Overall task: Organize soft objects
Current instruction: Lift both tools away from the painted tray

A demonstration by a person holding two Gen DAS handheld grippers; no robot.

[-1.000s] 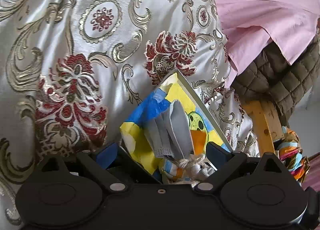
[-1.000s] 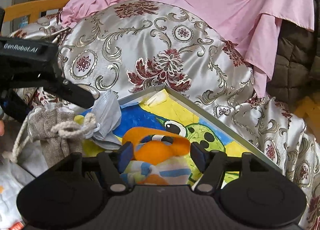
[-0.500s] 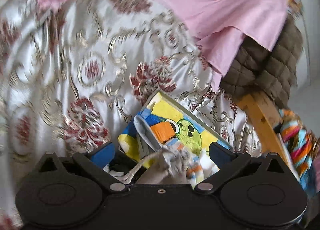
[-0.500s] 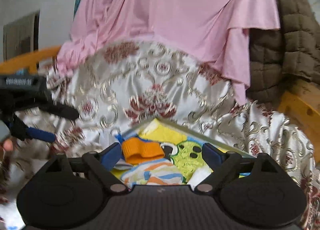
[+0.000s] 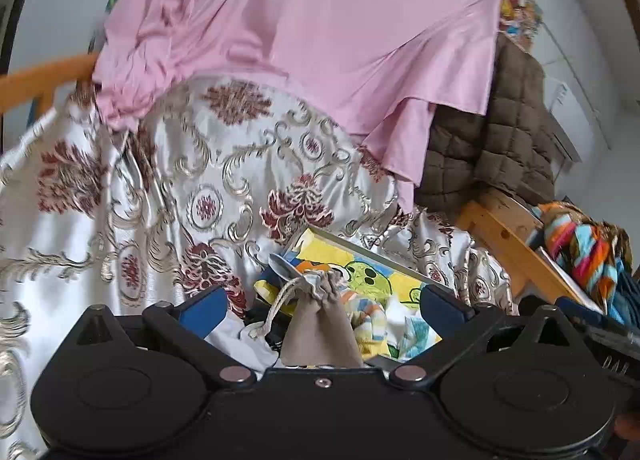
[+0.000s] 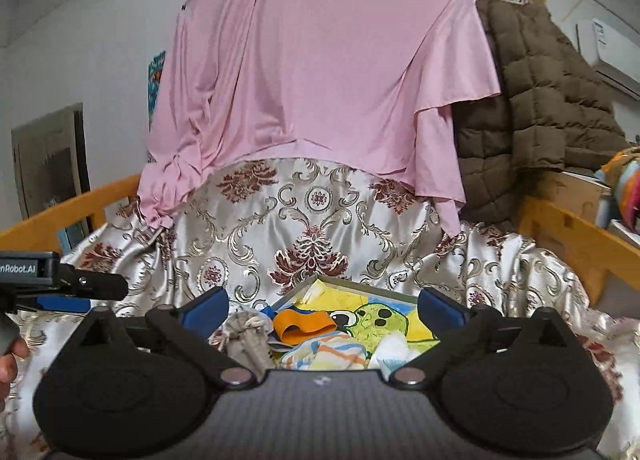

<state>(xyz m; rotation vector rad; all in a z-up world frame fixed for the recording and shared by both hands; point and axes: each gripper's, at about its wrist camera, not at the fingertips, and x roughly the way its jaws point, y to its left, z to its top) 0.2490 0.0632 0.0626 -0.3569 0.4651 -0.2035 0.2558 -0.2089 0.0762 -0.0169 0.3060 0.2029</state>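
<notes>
Several soft things lie heaped on the cartoon-painted tray [image 6: 394, 302] on the brocade bedspread [image 6: 316, 219]: a grey drawstring pouch [image 5: 318, 324], an orange cloth [image 6: 301, 324] and a striped rag [image 6: 324, 354]. In my left view the pouch sits at six o'clock, low between my fingers. My left claw [image 5: 322, 306] is wide and holds nothing; my right claw [image 6: 322, 306] is wide and empty too. I judge I am between picks. Next I must choose one piece, lower over it and close without snagging the cord.
</notes>
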